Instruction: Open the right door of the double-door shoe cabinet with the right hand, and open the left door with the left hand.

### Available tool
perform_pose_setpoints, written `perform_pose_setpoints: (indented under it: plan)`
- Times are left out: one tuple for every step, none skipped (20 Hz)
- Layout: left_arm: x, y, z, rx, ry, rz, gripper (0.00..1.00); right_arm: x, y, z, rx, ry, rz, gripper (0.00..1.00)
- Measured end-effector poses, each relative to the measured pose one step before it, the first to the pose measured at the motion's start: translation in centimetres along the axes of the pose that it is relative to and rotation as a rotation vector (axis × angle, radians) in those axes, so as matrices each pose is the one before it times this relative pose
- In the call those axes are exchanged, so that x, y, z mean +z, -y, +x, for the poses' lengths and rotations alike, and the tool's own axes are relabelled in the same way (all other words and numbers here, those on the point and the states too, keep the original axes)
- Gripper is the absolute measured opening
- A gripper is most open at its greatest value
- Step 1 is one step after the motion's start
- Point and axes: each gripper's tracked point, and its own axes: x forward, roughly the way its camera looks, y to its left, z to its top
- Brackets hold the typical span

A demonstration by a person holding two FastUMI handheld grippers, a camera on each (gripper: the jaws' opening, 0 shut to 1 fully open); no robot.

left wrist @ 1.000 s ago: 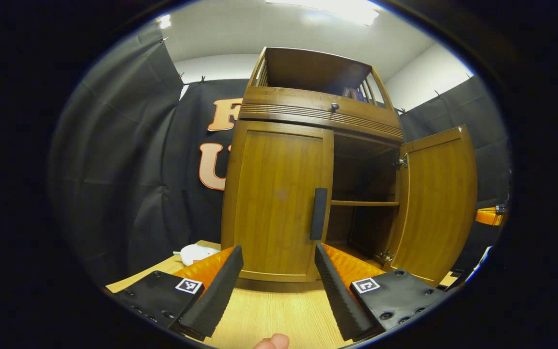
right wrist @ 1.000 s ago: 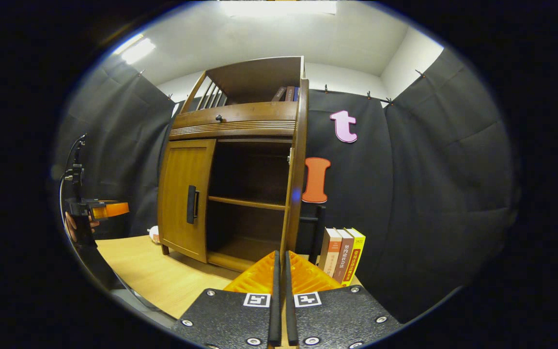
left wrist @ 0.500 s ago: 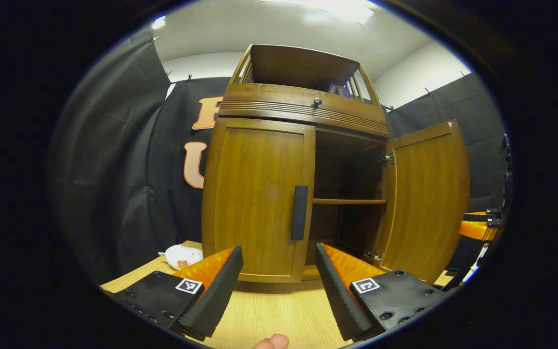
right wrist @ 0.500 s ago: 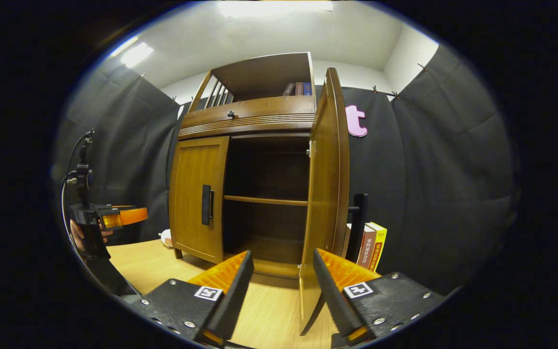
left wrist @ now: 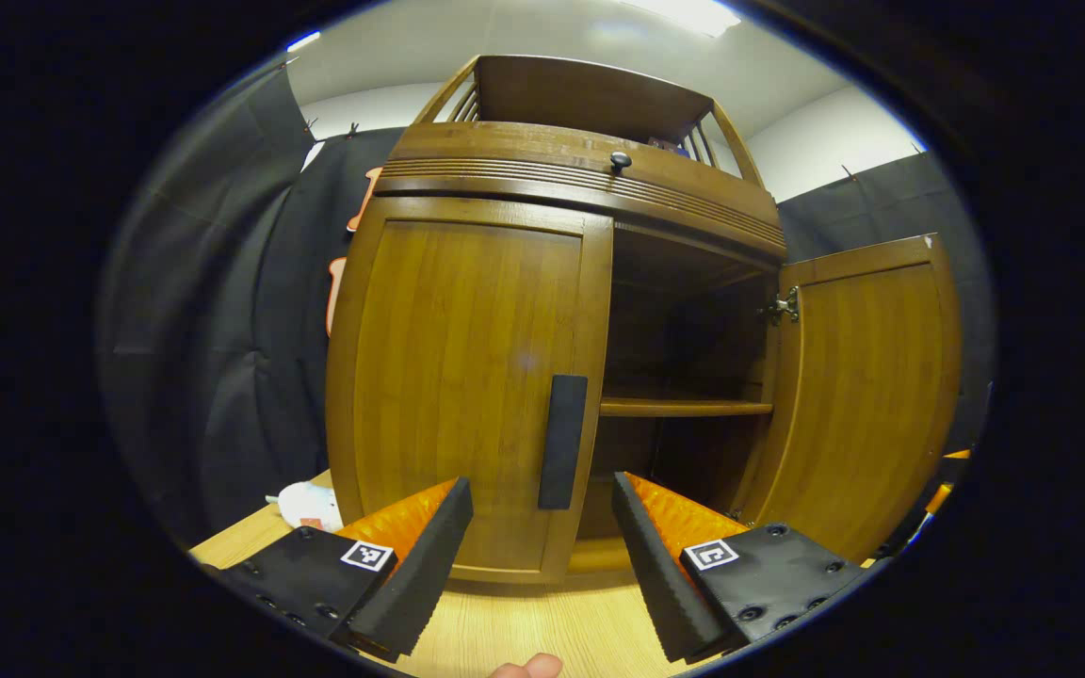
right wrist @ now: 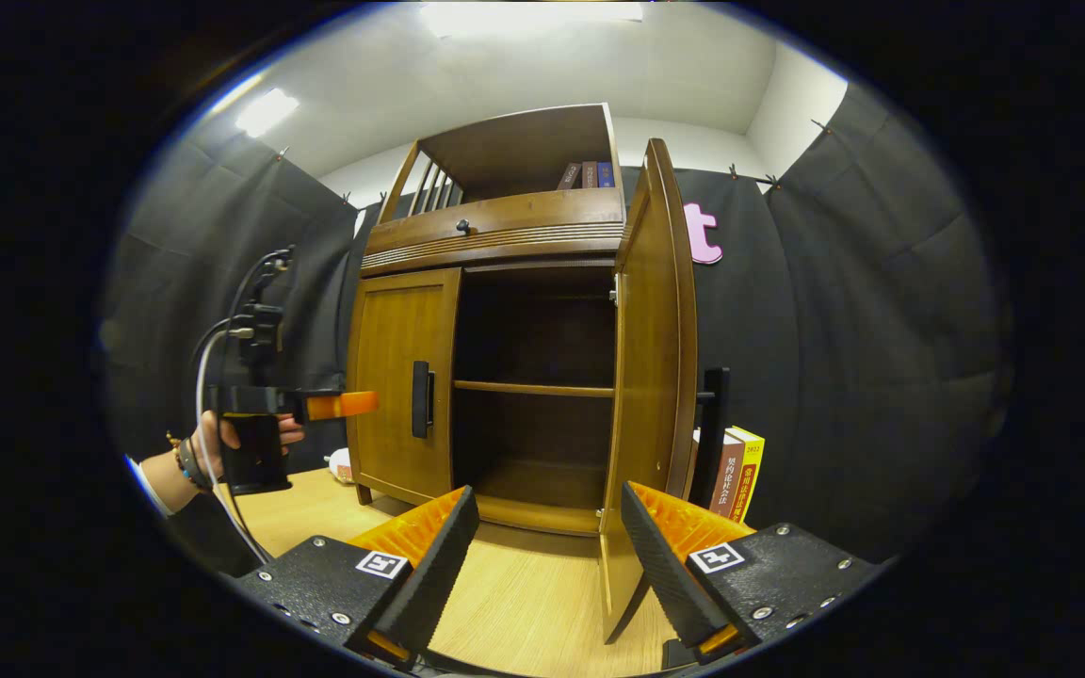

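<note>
- Cabinet [left wrist: 542, 179] on wooden tabletop [left wrist: 524, 626]; right door [right wrist: 655, 377] swung open, left door [left wrist: 467, 377] closed.
- Your left gripper [left wrist: 542, 537] gapes wide, empty, door's dark handle [left wrist: 563, 441] at 12 o'clock between its fingers, not touching.
- Your right gripper [right wrist: 547, 546] wide, empty, right door's edge between fingers.
- Books [right wrist: 736, 466] at 3 o'clock of the open door.

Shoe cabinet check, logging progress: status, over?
Both claws open, left claw facing the left door's handle. Right door open, left door shut. Nothing in the way.
</note>
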Motion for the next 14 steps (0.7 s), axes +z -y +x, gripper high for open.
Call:
perform_pose_setpoints:
  plan:
    - [0.02, 0.077, 1.247, 0.00137, 0.00323, 0.00337, 0.96, -0.083, -0.148, -0.588, 0.00293, -0.00073, 0.00017, 0.93]
    - [-0.337, 0.162, 1.463, -0.00166, -0.00046, -0.00147, 0.99, 0.011, -0.189, -0.33, 0.00718, -0.00086, 0.00627, 0.93]
    - [-0.411, 0.175, 1.288, -0.0041, -0.009, -0.00057, 0.94, 0.087, -0.091, -0.33, 0.00991, -0.00016, 0.00685, 0.93]
    - [-0.382, 0.128, 1.301, -0.00492, -0.00218, 0.0059, 0.94, 0.019, -0.152, -0.245, 0.00793, 0.0009, 0.00464, 0.93]
    - [-0.465, 0.082, 1.232, -0.00174, -0.0085, 0.01199, 0.94, 0.157, 0.167, -0.194, 0.00053, 0.00258, 0.00096, 0.93]
    - [-0.218, -0.069, 1.177, 0.00383, -0.00341, 0.00775, 0.96, -0.046, 0.134, -0.183, -0.00008, 0.00045, -0.0028, 0.93]
    - [-0.2, -0.215, 0.959, 0.00671, 0.00041, 0.00845, 0.94, 0.0, 0.24, -0.154, -0.00159, 0.00127, -0.0029, 0.93]
    - [-0.199, -0.263, 0.967, 0.01563, 0.0004, 0.00771, 0.94, -0.098, 0.182, -0.118, -0.00289, -0.00105, -0.00206, 0.93]
    - [-0.117, -0.238, 0.82, 0.00865, 0.00247, 0.00194, 0.94, -0.148, 0.199, -0.187, -0.00202, -0.00388, -0.00228, 0.93]
    - [-0.028, -0.052, 0.663, 0.0048, -0.00084, -0.00291, 0.94, -0.102, 0.214, -0.18, -0.00329, -0.00343, -0.0032, 0.93]
    - [-0.011, -0.285, 0.449, 0.0136, -0.00101, 0.00157, 0.94, -0.128, 0.212, -0.227, -0.00307, -0.00333, -0.00546, 0.98]
    - [-0.084, 0.452, 0.059, -0.02082, 0.00465, -0.00704, 0.93, -0.023, 0.158, -0.022, -0.00187, 0.00049, -0.00501, 0.98]
    - [0.649, -0.022, -0.054, 0.00679, 0.01504, 0.00447, 0.92, -0.081, -0.003, -0.117, 0.0002, -0.00021, -0.00279, 0.93]
    - [0.332, 0.026, 0.012, -0.00049, 0.01192, 0.00971, 0.91, -0.041, 0.05, 0.074, -0.00158, -0.00153, 0.00159, 0.94]
